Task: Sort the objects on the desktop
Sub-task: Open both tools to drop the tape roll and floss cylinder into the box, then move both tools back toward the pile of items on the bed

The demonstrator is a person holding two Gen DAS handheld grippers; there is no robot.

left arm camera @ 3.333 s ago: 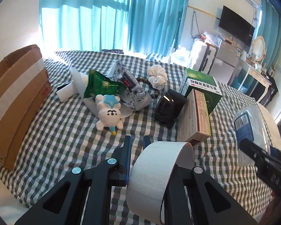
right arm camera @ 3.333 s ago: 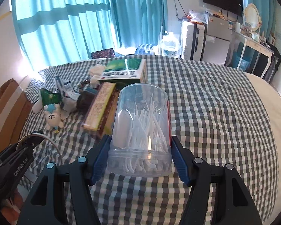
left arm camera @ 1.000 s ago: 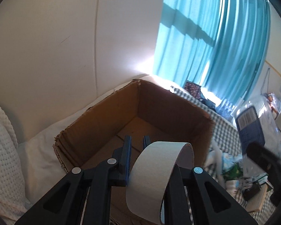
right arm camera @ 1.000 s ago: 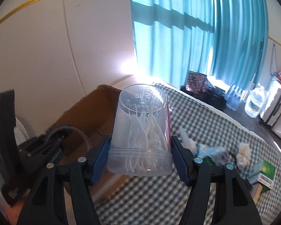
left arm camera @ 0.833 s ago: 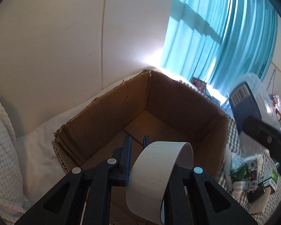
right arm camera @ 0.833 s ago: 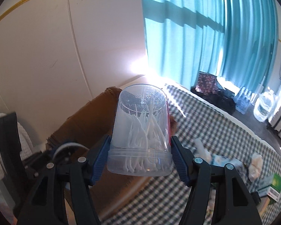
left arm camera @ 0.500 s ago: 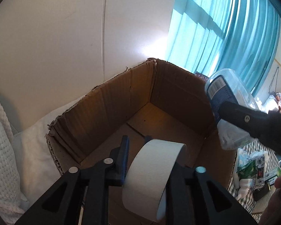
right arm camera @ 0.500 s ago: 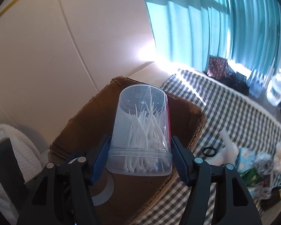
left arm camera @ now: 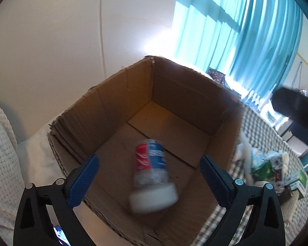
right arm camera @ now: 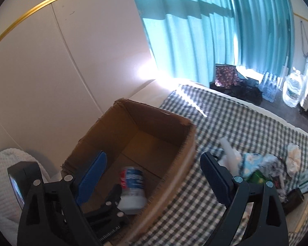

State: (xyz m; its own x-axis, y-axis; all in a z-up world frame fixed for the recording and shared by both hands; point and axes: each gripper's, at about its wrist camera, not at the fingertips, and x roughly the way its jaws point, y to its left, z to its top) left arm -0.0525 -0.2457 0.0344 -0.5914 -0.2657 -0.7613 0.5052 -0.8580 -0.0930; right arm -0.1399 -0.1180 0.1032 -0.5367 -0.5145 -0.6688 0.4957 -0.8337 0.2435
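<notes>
Both claws are opening, nothing between the pads. Left claw (left arm camera: 148, 176) is hanging over the cardboard box (left arm camera: 117, 104); the floss-pick jar (left arm camera: 151, 162) and tape roll (left arm camera: 154, 197) are sitting blurred on the box floor, lower centre. Right claw (right arm camera: 154, 174) is straddling the box's right wall.

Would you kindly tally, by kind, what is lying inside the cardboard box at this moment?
Clear plastic jar with a red and blue label: 1
Roll of white tape: 1
Total inside the cardboard box: 2
</notes>
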